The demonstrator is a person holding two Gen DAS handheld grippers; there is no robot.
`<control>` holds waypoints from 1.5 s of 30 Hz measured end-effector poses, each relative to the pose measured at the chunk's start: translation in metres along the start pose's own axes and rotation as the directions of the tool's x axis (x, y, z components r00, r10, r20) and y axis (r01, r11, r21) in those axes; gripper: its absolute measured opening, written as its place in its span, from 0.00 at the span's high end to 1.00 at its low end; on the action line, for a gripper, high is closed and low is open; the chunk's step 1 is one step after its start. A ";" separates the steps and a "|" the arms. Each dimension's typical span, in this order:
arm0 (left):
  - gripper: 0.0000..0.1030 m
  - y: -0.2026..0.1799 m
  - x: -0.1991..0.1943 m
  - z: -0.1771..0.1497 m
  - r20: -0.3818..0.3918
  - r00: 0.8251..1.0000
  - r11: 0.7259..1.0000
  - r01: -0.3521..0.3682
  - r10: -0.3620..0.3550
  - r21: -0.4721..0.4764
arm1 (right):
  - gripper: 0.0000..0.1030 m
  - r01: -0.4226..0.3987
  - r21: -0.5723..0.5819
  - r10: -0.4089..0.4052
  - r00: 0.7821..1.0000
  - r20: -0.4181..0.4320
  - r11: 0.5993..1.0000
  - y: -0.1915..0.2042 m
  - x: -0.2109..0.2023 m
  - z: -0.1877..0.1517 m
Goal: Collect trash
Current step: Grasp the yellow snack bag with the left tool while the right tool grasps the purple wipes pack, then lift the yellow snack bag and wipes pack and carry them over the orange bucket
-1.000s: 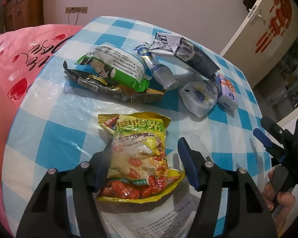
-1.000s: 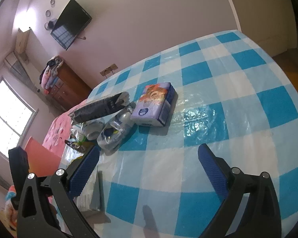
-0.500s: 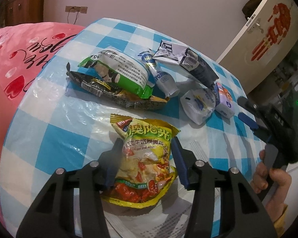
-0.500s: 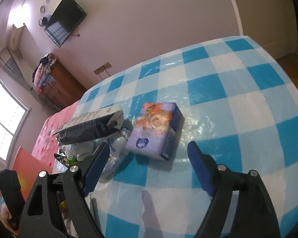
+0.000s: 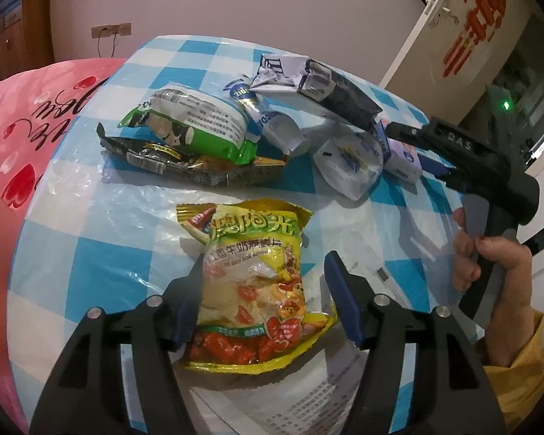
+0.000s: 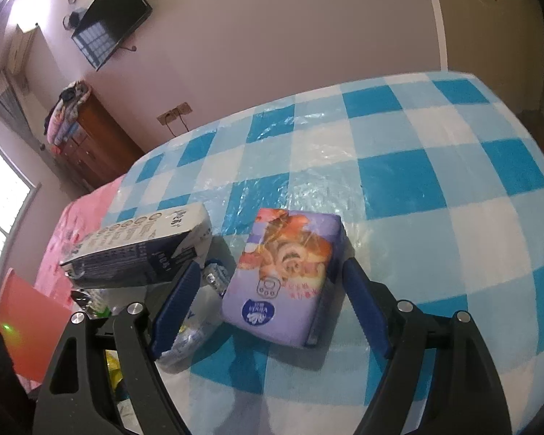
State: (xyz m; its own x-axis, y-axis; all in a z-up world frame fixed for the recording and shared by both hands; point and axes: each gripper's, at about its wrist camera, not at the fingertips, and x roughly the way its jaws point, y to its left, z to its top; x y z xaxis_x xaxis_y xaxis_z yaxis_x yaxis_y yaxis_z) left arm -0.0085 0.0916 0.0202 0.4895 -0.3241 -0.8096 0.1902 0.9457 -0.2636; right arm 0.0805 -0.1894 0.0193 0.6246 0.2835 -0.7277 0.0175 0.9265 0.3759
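Note:
My left gripper (image 5: 268,299) is open around a yellow snack bag (image 5: 252,282) that lies on the blue checked table (image 5: 72,268); the left finger touches it, the right stands apart. My right gripper (image 6: 272,308) is open and straddles a purple tissue pack (image 6: 284,277), also in the left wrist view (image 5: 402,161). Behind lie a green wrapper (image 5: 196,125), a dark wrapper (image 5: 199,170), a crushed white bottle (image 5: 272,119), a dark carton (image 5: 326,87) and a crumpled white bag (image 5: 351,166).
A printed paper sheet (image 5: 319,395) lies under the snack bag at the table's near edge. A pink quilt (image 5: 21,127) lies left of the table. A white door (image 5: 453,32) stands at the back right. A wooden dresser (image 6: 90,141) stands by the far wall.
My right gripper has moved forward over the table and now straddles the purple tissue pack. My left gripper closed partly on the snack bag, then opened a little.

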 end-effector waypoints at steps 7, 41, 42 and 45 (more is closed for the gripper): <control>0.40 -0.003 0.000 -0.001 0.009 0.999 0.999 -0.043 0.043 -0.004 | 0.36 0.092 -0.090 -0.090 0.996 0.029 0.992 0.008 0.005 -0.002; 0.57 0.010 -0.043 -0.004 0.113 0.994 0.996 0.001 0.009 -0.089 | 0.42 -0.002 -0.013 0.003 1.000 0.030 1.000 -0.003 -0.063 -0.059; 0.57 0.010 -0.046 -0.004 0.120 0.993 0.996 0.005 0.006 -0.087 | 0.42 -0.012 -0.008 0.012 0.999 0.030 1.000 -0.001 -0.067 -0.061; 0.57 0.009 -0.055 -0.005 0.135 0.991 0.996 0.014 -0.002 -0.085 | 0.42 -0.039 0.002 0.039 0.999 0.030 0.999 0.004 -0.077 -0.066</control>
State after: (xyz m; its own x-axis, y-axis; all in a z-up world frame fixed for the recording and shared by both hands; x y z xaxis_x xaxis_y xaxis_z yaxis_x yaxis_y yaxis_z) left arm -0.0375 0.1182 0.0593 0.5991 -0.3267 -0.7310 0.1239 0.9398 -0.3185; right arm -0.0195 -0.1916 0.0390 0.6482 0.3115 -0.6949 -0.0052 0.9143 0.4050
